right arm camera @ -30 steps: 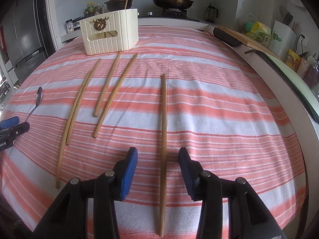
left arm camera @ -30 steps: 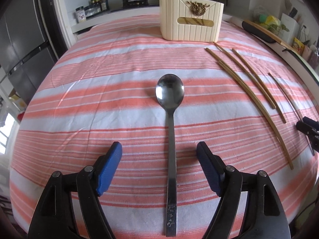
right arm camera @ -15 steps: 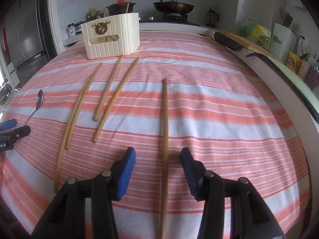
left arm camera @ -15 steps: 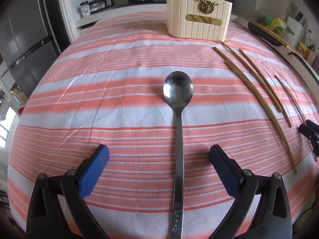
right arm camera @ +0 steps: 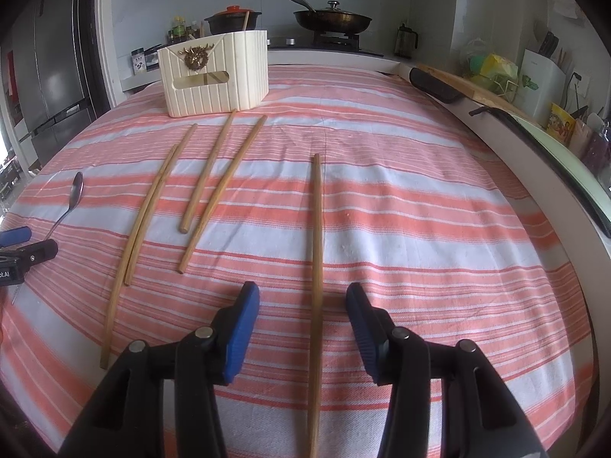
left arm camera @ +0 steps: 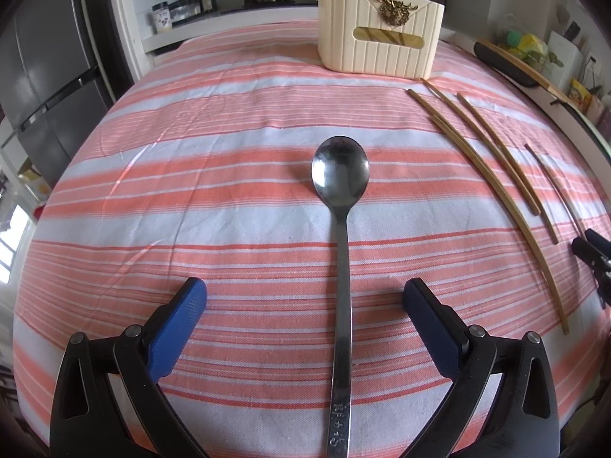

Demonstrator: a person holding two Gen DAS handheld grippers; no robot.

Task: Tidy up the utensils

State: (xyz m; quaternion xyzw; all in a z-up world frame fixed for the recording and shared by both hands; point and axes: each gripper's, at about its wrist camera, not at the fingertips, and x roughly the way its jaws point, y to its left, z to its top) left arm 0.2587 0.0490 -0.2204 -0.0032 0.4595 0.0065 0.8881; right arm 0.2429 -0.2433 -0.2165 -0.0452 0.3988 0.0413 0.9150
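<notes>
A steel spoon (left arm camera: 341,229) lies on the striped cloth, bowl pointing away. My left gripper (left arm camera: 303,301) is open wide, its blue fingers either side of the spoon's handle, not touching it. The spoon also shows in the right wrist view (right arm camera: 70,200). My right gripper (right arm camera: 303,305) is open astride a single long wooden chopstick (right arm camera: 316,267), not touching it. Several more chopsticks (right arm camera: 214,187) lie to its left. A cream utensil holder (left arm camera: 380,44) with a gold emblem stands at the far side; it also shows in the right wrist view (right arm camera: 214,74).
The table (right arm camera: 439,210) is covered with a red and white striped cloth. A counter with a stove, a pot (right arm camera: 233,19) and a pan (right arm camera: 332,19) runs behind. A fridge (left arm camera: 46,68) stands at the left. A ledge with packets and a dark tray (right arm camera: 435,84) runs along the right.
My left gripper has opened wider and moved closer over the spoon's handle. My right gripper has crept forward a little along the chopstick and lowered slightly.
</notes>
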